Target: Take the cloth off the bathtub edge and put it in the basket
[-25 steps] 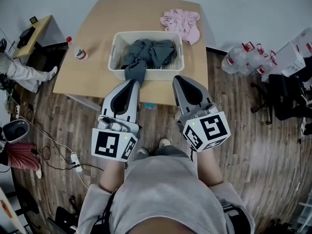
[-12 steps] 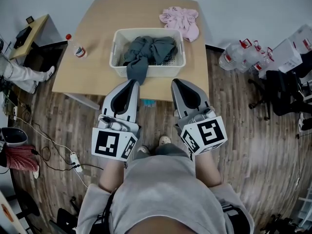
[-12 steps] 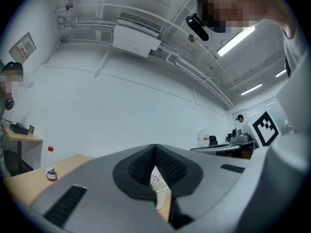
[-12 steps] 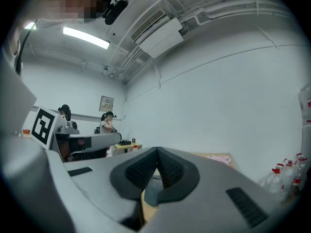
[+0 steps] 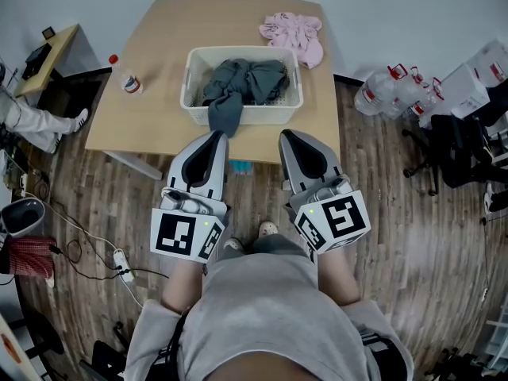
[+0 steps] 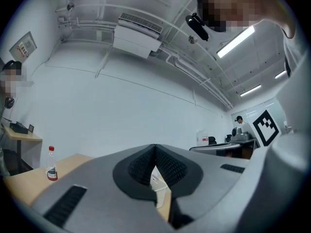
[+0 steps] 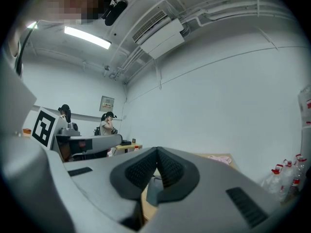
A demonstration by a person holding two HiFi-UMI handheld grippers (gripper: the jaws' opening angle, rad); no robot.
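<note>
We judge it done: the cloth (image 5: 238,84) fills the basket (image 5: 271,116); our left tongs (image 5: 217,136) and right tongs (image 5: 286,135) are closed, empty.

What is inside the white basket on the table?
A crumpled grey cloth fills most of the white basket, with one end draped over the near rim. The cloth covers the basket's floor, so anything beneath it cannot be seen.

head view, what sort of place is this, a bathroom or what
Probably an office or lab room, not a bathroom: a wooden table holding a basket, a side desk and big water bottles by the wall.
</note>
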